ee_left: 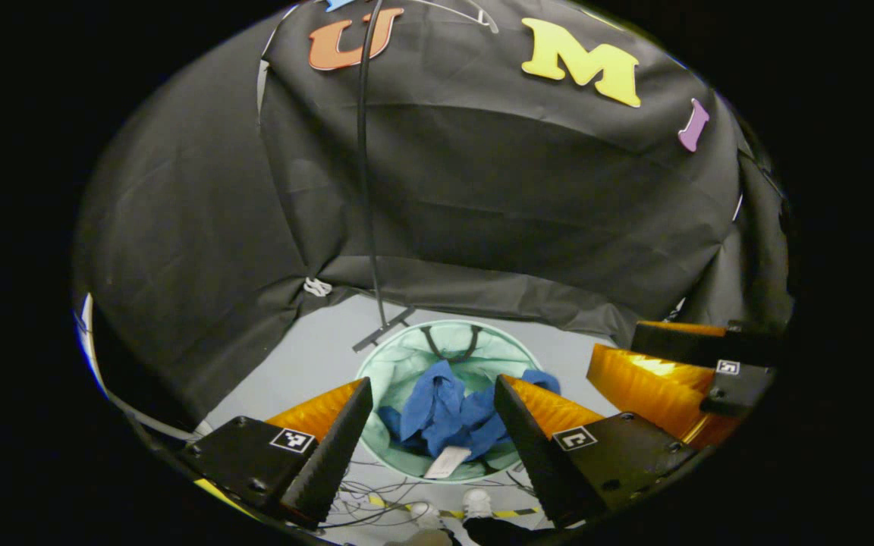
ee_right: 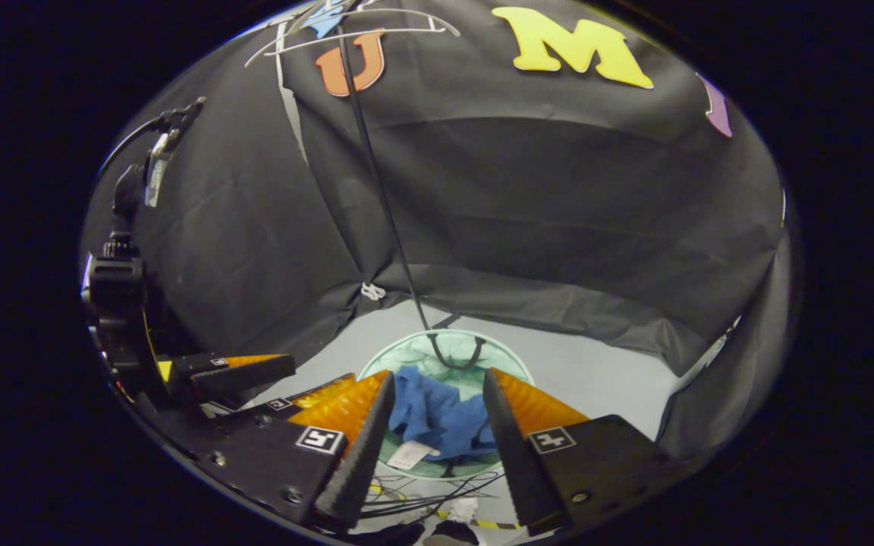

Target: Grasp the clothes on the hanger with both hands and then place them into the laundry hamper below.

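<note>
Both tongs (ee_left: pixel 429 425) (ee_right: pixel 429 421) gape above blue clothes (ee_left: pixel 444 413) in the hamper (ee_left: pixel 399 356).

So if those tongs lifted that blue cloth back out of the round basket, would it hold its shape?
Probably not. The crumpled blue fabric garment lies in loose folds inside the round pale-green mesh hamper, so it would likely droop and hang. It looks thin, so probably light. Its white tag may dangle.

The clothes (ee_left: pixel 444 413) lie in the hamper (ee_left: pixel 395 356), which stands on the floor (ee_left: pixel 315 334) before the wall. A pole (ee_left: pixel 365 189) rises just behind the hamper; its top seems to carry a hanger (ee_right: pixel 361 34). Cables (ee_right: pixel 437 497) lie before the hamper.
</note>
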`<state>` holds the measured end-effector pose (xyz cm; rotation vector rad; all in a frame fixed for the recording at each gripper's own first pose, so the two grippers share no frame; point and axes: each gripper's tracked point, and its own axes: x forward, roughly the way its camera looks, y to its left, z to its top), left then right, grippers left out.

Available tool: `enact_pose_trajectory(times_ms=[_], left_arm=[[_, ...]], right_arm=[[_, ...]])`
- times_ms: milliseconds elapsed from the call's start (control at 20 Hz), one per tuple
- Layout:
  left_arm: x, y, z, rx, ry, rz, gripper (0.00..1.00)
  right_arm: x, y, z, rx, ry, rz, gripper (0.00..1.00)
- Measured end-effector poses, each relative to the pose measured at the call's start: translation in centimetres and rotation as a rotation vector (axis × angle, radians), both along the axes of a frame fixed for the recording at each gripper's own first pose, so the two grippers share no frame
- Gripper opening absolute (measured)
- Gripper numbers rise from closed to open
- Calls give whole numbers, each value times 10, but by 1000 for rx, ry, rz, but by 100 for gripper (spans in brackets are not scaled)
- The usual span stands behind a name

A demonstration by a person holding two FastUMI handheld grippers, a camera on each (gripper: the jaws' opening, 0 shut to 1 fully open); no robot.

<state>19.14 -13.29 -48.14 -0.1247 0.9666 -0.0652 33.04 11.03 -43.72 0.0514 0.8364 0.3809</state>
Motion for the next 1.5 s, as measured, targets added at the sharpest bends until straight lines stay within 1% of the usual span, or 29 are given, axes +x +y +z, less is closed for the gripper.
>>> enact_pose_trajectory(times_ms=[50,100,200,250,300,400,450,500,600,650,700,750,800,850,900,950,1000,1050,1100,1150,1200,1250,1300,1350,1400,1450,1500], left_arm=[[-1,1,4,2,-10,0,100],[-1,0,7,0,-10,0,97],[-4,1,12,-1,-12,5,97],[-5,3,13,-3,-13,10,100],[-7,5,13,-5,-14,15,97],[-11,9,16,-4,-17,24,97],[-14,11,18,-6,-18,24,100],[-16,13,20,-3,-20,27,97],[-19,17,29,-2,-35,30,97],[-22,19,36,-5,-47,31,97],[-23,20,46,-6,-70,28,100],[-24,23,58,1,-98,21,97],[-25,26,72,5,-129,11,100],[-25,29,88,9,-160,2,97],[-27,31,103,9,-199,-4,100],[-25,35,121,6,-239,-8,100],[-27,36,141,-5,-277,-12,97],[-28,35,163,-21,-321,-15,97],[-30,36,186,-28,-357,-16,97],[-32,38,208,-31,-395,-17,100],[-33,42,229,-30,-438,-15,97],[-35,48,248,-30,-483,-11,97],[-38,51,273,-25,-531,-9,97],[-42,55,300,-12,-578,-6,97],[-49,59,327,10,-629,-3,94],[-56,62,350,36,-676,3,92],[-65,65,371,58,-716,12,92]], right_arm=[[-2,1,0,5,-1,-7,78],[-3,1,1,15,-1,-10,79],[-7,-1,0,15,1,-12,80],[-11,0,-1,17,4,-10,80],[-14,-1,-2,18,8,-9,79],[-17,-3,0,11,-1,-15,80],[-20,-5,0,8,-1,-17,80],[-23,-6,2,7,-6,-23,80],[-28,-9,12,12,-15,-37,80],[-31,-10,18,20,-24,-47,80],[-34,-12,26,19,-38,-55,80],[-37,-14,38,18,-63,-63,80],[-39,-15,51,18,-91,-70,80],[-45,-15,64,17,-118,-73,80],[-49,-16,80,15,-148,-76,80],[-57,-19,95,2,-184,-79,83],[-62,-24,114,-19,-235,-79,80],[-66,-27,134,-38,-292,-83,80],[-73,-30,155,-45,-338,-86,82],[-86,-32,176,-37,-373,-87,81],[-97,-36,199,-32,-405,-86,89],[-108,-43,223,-32,-449,-85,97],[-118,-51,251,-35,-502,-86,100],[-129,-54,271,-27,-544,-89,100],[-141,-56,293,-2,-581,-85,100],[-159,-63,311,21,-609,-87,100],[-177,-72,331,44,-640,-86,100]])
